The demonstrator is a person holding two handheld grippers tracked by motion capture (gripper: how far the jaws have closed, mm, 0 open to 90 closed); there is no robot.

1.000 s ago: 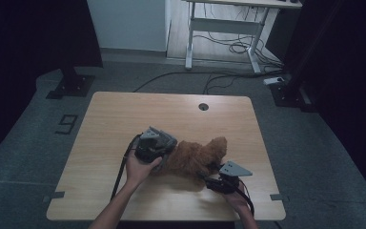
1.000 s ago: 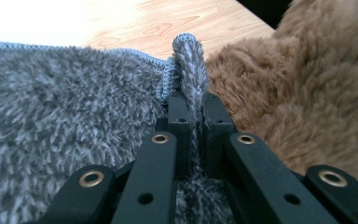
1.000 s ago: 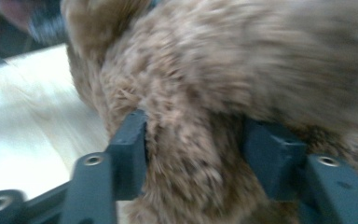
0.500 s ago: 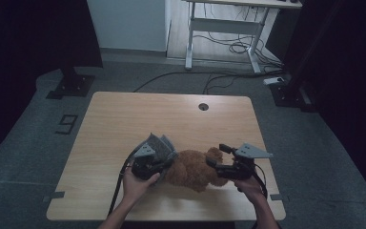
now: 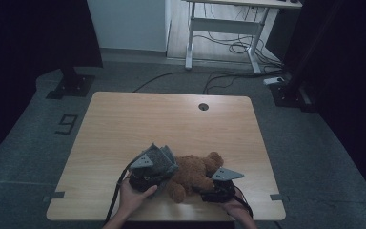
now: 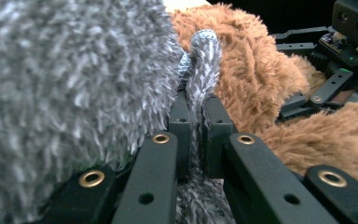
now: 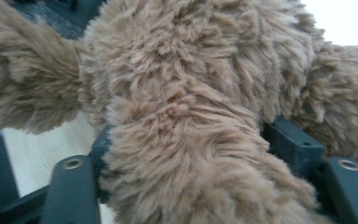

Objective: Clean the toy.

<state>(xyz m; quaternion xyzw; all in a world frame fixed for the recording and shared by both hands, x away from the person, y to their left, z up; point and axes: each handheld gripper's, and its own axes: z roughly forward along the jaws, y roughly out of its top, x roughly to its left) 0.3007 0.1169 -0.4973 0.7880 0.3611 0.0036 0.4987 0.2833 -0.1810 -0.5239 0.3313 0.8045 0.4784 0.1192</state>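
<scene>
Two tongs: left (image 6: pixel 193 135) clamps grey fuzzy cloth (image 6: pixel 65 84); right (image 7: pixel 196 154) closing round brown plush bear (image 7: pixel 191 84).

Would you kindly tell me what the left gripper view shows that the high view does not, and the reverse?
Left gripper view alone: the left tongs pinching a thin edge of the fluffy grey fabric piece, jaws nearly together, and the fabric's woven trim rising above them.

High view alone: the whole light wooden table, its round cable hole, the person's hands, the grey floor and the white desk frame behind.

Both: the grey fabric piece, the shaggy brown teddy bear and the right tongs lying against the bear.
</scene>
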